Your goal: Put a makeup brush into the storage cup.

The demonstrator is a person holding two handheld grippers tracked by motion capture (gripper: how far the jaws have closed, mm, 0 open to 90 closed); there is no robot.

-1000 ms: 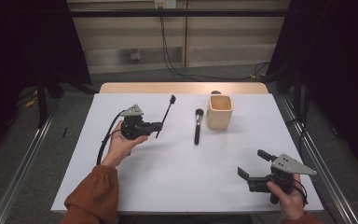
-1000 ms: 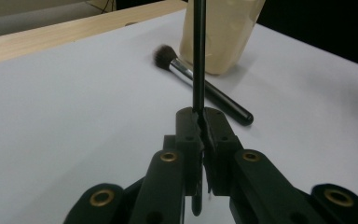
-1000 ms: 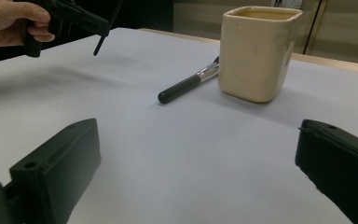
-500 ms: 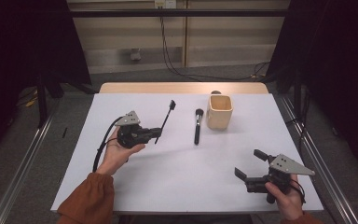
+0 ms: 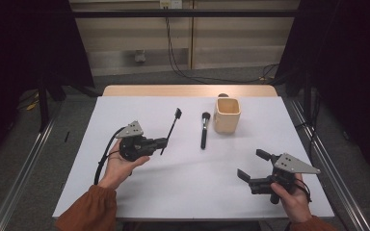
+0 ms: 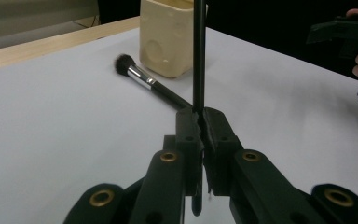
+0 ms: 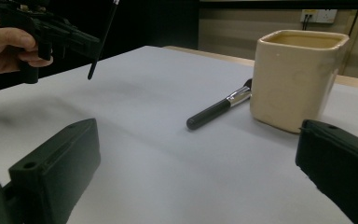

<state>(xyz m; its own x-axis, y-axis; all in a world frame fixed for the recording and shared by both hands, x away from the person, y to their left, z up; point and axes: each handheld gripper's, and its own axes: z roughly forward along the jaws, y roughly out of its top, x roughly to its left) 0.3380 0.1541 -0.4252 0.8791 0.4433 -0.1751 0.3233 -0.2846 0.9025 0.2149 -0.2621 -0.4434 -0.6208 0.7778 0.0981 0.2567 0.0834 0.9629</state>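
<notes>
While the white counter (image 5: pixel 188 183) lies mostly bare, the cream cup (image 5: pixel 227 114) stands upright near its far edge, right of centre, and nothing is in it that I can make out, though the inside is dim from up here. Just left of the cup lies the thick brush (image 5: pixel 204 130), flat on the counter, bristles toward the far side, apart from the cup. Now the left claw (image 5: pixel 163 142) is pressed together on the thin brush (image 5: pixel 172 129), pinching its lower shaft and holding it clear of the counter, head tilted up and away. The right claw (image 5: pixel 253 166) sits spread wide and empty, low near the right front corner. So, by my reckoning, one brush is lifted and on its way, none is in the cup, and the thick one is untouched. Room is generous: open counter between the thin brush and the cup, with only the thick brush in that lane.
</notes>
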